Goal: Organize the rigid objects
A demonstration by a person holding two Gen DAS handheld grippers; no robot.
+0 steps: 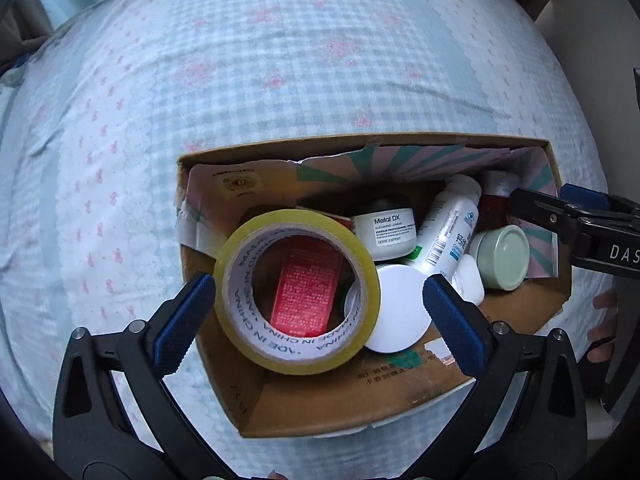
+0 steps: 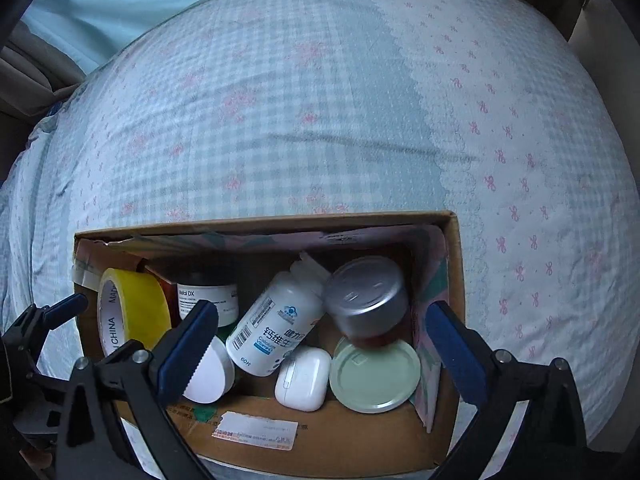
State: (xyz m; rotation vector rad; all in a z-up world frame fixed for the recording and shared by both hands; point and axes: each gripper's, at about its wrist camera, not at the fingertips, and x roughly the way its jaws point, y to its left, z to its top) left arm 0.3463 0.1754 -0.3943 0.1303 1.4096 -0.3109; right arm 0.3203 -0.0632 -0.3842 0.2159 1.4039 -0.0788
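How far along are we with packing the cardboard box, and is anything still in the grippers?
Done: the cardboard box already holds the Metal DX jar, white supplement bottle, white earbud case and green-lidded jar. In hand: nothing is gripped. The left gripper stands open around the yellow tape roll; the right gripper is open, the blurred silver-lidded jar between its fingers. Left: no loose items show on the bedspread.

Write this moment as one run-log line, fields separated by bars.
left gripper: open, tape roll between jaws | right gripper: open, jar between jaws, blurred | cardboard box: on bed
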